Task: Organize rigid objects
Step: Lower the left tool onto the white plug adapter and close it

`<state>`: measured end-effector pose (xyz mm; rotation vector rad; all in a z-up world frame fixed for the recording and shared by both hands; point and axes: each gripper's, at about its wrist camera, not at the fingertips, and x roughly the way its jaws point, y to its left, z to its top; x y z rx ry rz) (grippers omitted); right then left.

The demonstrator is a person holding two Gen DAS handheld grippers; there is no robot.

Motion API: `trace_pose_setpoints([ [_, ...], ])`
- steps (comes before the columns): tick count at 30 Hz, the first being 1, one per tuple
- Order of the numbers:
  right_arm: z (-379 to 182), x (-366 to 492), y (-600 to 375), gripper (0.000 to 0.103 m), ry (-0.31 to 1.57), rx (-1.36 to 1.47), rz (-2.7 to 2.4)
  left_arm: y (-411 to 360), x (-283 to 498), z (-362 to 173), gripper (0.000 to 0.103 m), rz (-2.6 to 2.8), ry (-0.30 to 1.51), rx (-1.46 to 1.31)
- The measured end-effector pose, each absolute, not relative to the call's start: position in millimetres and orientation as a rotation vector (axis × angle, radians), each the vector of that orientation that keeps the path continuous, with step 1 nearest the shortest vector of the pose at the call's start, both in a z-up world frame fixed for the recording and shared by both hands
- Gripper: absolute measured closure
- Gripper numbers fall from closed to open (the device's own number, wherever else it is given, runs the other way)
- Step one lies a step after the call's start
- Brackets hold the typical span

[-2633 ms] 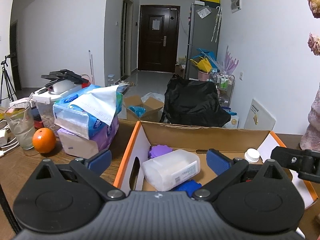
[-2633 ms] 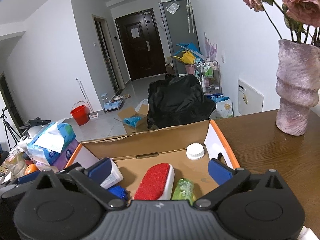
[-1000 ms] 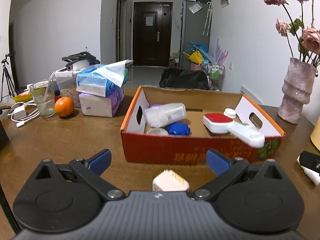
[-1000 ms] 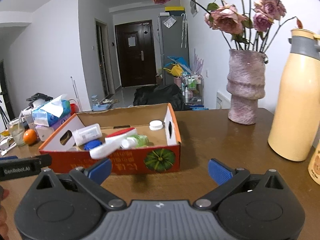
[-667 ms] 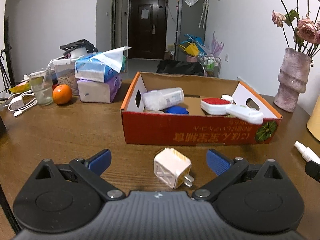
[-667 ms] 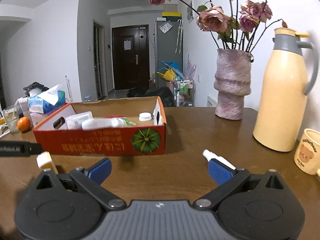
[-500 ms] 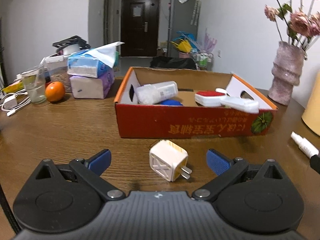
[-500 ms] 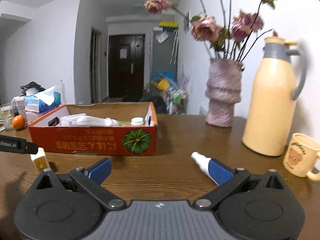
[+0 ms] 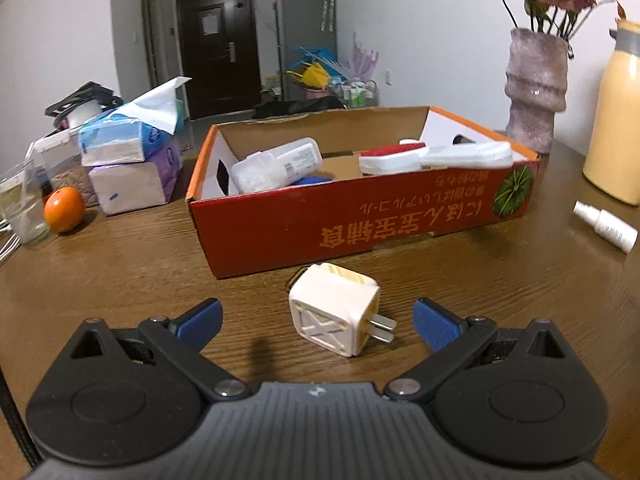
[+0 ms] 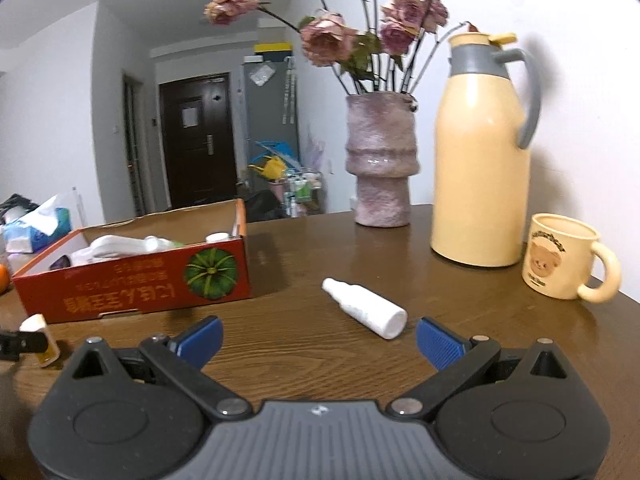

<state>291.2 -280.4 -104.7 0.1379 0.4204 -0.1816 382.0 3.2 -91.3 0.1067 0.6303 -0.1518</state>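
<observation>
Approaching: both claws had pulled back from over the cardboard box (image 9: 360,216) and dropped low to the tabletop (image 9: 120,272), each now lined up on a loose item.
Left claw: the left claw (image 9: 316,320) stood released, jaws spread wide, with the white plug adapter (image 9: 334,314) lying between them on the tabletop, touching neither pad.
Right claw: the right claw (image 10: 318,338) was likewise released and empty; the white spray bottle (image 10: 366,308) lay on its side just ahead, nearer the right-hand pad.
Change: a couple of seconds before, both cameras looked down into the box; since then the adapter and bottle have come into view and grown close.
Box: it already held a clear container (image 9: 276,164), a red-topped brush (image 9: 390,158) and other pieces.
Meaning: the earlier items seem stowed, and two pieces are probably left outside, so a paired pick-up looked to be the step in hand.
</observation>
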Motion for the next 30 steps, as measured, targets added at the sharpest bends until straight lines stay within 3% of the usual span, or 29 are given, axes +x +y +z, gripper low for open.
trace_pose_setpoints([
  [12,-111,301,-287,0.0,0.463,0.171,-0.248,6,405,-100,0.0,-0.214,0.622,0.169],
  [15,-112,304,-287,0.0,0.474,0.174,-0.249,5,408,-102,0.011,-0.252,0.64,0.164],
  [17,-113,305,-287,0.0,0.48,0.174,-0.249,4,408,-103,0.033,-0.28,0.65,0.164],
  [19,-113,306,-287,0.0,0.482,0.174,-0.246,3,409,-105,0.043,-0.315,0.661,0.153],
  [30,-114,308,-289,0.0,0.492,0.191,-0.212,1,398,-98,0.044,-0.275,0.614,0.14],
])
